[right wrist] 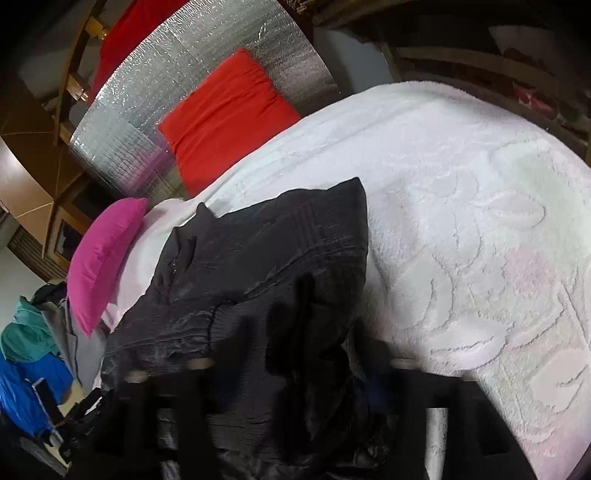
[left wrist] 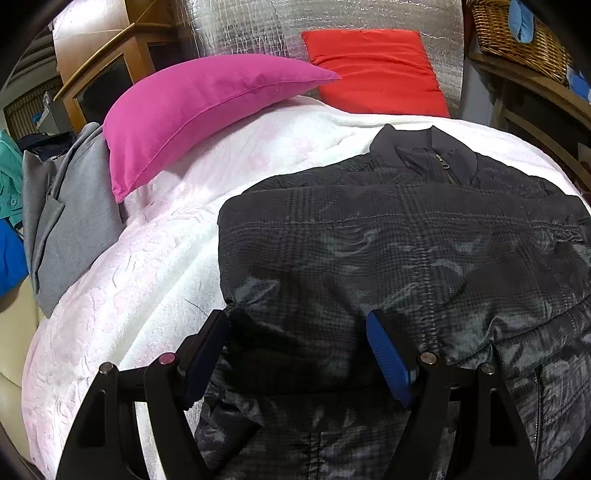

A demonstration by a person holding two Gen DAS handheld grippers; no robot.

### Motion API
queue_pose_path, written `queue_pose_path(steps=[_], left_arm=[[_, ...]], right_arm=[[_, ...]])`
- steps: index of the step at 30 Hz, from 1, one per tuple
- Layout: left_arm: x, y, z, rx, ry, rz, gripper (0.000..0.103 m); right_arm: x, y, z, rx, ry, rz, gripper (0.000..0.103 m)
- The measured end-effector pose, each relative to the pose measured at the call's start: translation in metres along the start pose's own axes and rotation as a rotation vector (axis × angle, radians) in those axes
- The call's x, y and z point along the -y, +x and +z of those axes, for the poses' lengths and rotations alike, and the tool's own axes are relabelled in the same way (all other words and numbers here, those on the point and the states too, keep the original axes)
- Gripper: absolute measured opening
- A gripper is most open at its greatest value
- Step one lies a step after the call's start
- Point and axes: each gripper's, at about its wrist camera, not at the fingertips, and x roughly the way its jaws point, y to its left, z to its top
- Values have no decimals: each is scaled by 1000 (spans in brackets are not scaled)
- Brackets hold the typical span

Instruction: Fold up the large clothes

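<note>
A dark plaid zip jacket point(left wrist: 388, 240) lies front up on the white blanket point(left wrist: 155, 266), collar toward the far side, sleeves folded across the body. My left gripper point(left wrist: 297, 354) is open, its blue-padded fingers point(left wrist: 388, 362) hovering over the jacket's lower left part. In the right wrist view the jacket point(right wrist: 258, 266) lies to the left on the blanket point(right wrist: 461, 221). My right gripper point(right wrist: 295, 362) is blurred and dark at the jacket's near right edge, with dark fabric bunched between the fingers; whether they are closed on it is unclear.
A pink pillow point(left wrist: 192, 110) and a red cushion point(left wrist: 376, 70) lie at the bed's far end against a silver foil panel point(left wrist: 258, 26). Grey, teal and blue clothes point(left wrist: 66, 221) pile at the left. A wicker basket point(left wrist: 517, 33) sits on a wooden shelf at the right.
</note>
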Motion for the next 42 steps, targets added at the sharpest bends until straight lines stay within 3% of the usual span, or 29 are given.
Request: queue_pose_path(steps=[4, 8, 14, 18, 23, 26, 33, 42], left_arm=[[-9, -8, 2, 10, -19, -16, 78], [-38, -19, 7, 27, -123, -64, 78], [-71, 0, 4, -41, -249, -127, 79], [-72, 14, -1, -84, -273, -199, 79], [-58, 29, -5, -135, -293, -267, 79], [-49, 36, -7, -156, -274, -235, 79], [-33, 21, -5, -141, -212, -147, 79], [-17, -43, -22, 11, -111, -28, 79]], right_arm=[[2, -6, 1, -2, 13, 21, 71], [7, -19, 4, 12, 54, 104, 71], [12, -17, -1, -24, 76, 138, 72], [6, 0, -4, -65, 41, 119, 73], [-12, 12, -15, -68, -96, 29, 69], [-16, 14, -19, -75, -146, -16, 67], [-4, -22, -20, -33, -126, -5, 67], [17, -116, -60, 76, -110, -8, 69]])
